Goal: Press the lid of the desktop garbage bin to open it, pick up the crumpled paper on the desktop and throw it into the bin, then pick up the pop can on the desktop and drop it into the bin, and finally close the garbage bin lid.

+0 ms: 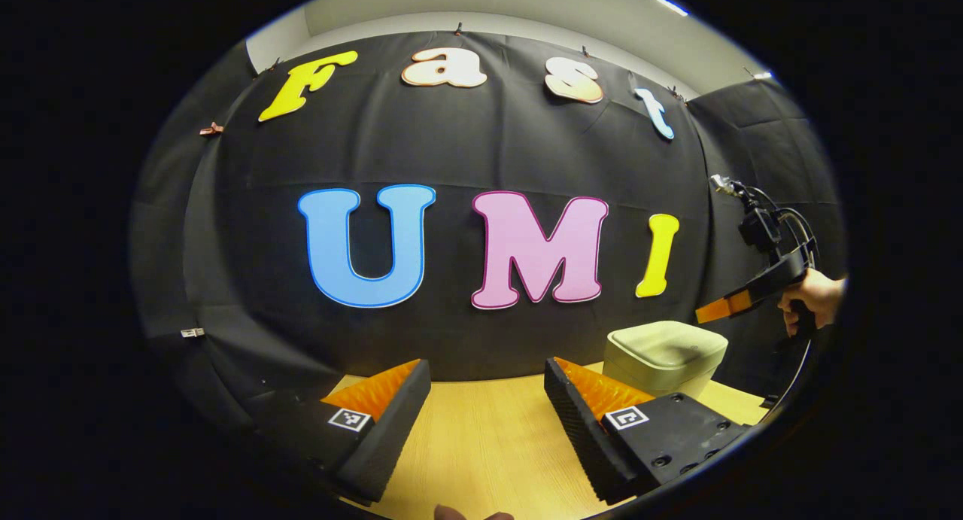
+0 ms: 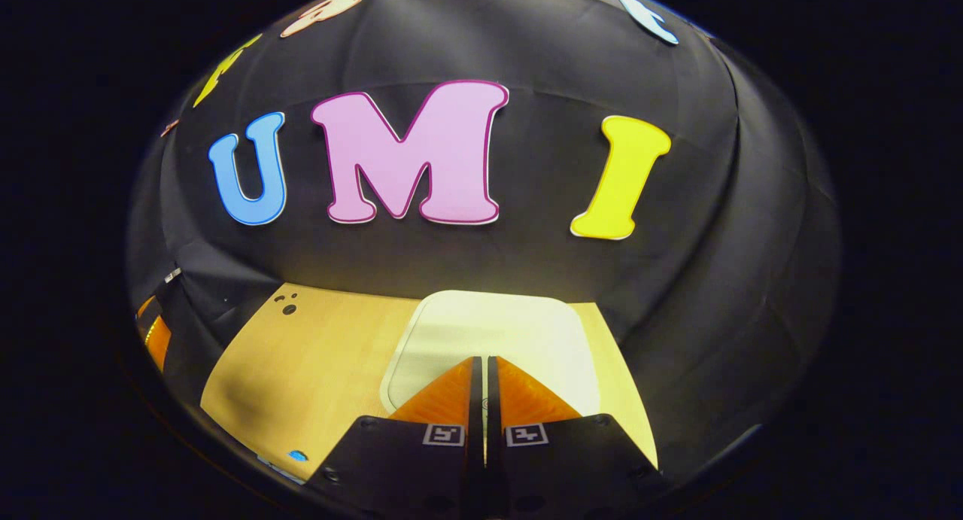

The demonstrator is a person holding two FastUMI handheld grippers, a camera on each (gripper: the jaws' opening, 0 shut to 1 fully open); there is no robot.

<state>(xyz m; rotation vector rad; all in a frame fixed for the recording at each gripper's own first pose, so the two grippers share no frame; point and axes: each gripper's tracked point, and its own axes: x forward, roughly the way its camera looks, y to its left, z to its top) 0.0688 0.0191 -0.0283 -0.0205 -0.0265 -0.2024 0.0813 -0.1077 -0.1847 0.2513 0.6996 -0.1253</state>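
Observation:
The pale cream garbage bin stands on the wooden table at the right of the left gripper view, its lid down. In the right gripper view the lid lies just below and ahead of my right gripper, whose fingers are pressed together with nothing between them, hovering over the lid's near edge. From the left gripper view, that right gripper hangs above the bin's right side, held by a hand. My left gripper stands open over the bare table, well left of the bin.
The light wooden table runs back to the black cloth wall. A small blue spot lies near the table's front edge, and small dark marks sit at its far left corner.

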